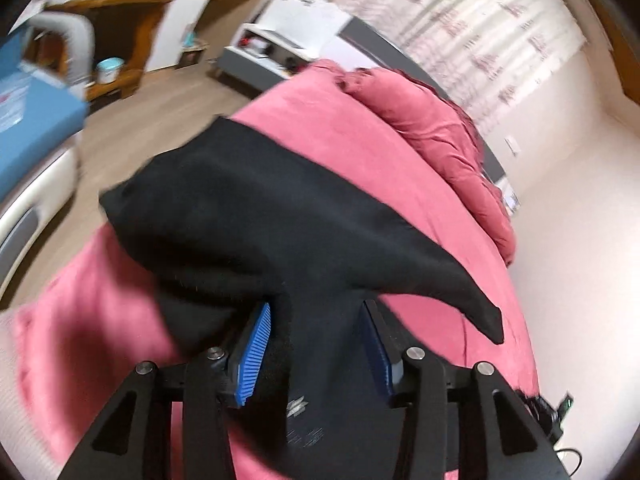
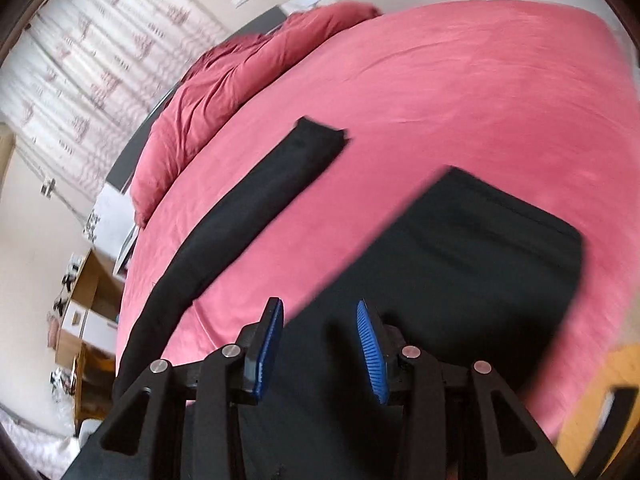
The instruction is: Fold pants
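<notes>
The black pants (image 2: 460, 248) lie on a bed under a pink cover (image 2: 460, 80), part folded. In the right wrist view one leg (image 2: 256, 196) runs as a narrow strip from 7 o'clock up toward 11 o'clock, its cuff flat on the cover. The broader folded part lies at 3 o'clock from that leg, with pink cover showing between the two. Its far edge is blurred.

The right claw (image 2: 320, 340) stands released: its blue pads (image 2: 370, 344) are apart and press on nothing. Black cloth lies below and behind the gap, and whether it touches the pads cannot be told.

In the left wrist view the pants (image 1: 280, 216) spread from 9 o'clock across the middle, tapering to a point at 4 o'clock over the cover (image 1: 360, 140). The left claw (image 1: 320, 340) is also released, its pads (image 1: 254, 354) wide apart. A fold of black cloth with a small pale print passes through the gap; the left pad sits just beside it, and neither pad squeezes it.

A bunched quilt (image 1: 440, 136) of darker pink lies at the far side of the bed, at 1 o'clock in the left view and 10 o'clock in the right. Beyond it hangs a pale patterned curtain (image 1: 460, 12). Both views are blurred.
</notes>
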`<state>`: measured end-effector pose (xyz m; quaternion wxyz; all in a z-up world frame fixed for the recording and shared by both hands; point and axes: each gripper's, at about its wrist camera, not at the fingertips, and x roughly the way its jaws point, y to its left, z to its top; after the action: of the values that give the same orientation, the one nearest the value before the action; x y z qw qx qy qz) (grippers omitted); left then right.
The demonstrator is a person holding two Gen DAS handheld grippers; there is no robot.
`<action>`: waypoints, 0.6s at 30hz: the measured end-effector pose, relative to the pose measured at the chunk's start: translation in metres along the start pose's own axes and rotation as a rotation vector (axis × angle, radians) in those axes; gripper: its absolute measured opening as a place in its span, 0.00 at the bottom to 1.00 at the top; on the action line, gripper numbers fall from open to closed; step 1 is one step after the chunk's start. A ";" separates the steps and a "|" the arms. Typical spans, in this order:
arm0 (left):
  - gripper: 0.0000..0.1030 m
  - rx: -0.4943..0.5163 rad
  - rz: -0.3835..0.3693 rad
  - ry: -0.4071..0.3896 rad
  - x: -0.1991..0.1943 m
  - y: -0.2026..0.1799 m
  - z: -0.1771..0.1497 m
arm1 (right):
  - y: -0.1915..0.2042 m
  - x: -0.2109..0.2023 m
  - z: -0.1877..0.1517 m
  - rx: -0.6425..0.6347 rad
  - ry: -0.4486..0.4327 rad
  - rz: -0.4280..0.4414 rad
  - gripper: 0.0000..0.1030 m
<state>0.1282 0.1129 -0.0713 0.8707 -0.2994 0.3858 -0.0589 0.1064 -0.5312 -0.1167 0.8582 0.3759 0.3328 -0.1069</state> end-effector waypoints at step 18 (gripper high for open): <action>0.46 0.138 -0.059 -0.164 0.003 -0.098 0.043 | 0.010 0.168 0.128 0.208 0.026 -0.005 0.47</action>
<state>0.1733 0.0525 0.0049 0.9157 -0.2538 0.2994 -0.0863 0.3001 -0.6045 -0.1566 0.8099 0.4633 0.3322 -0.1381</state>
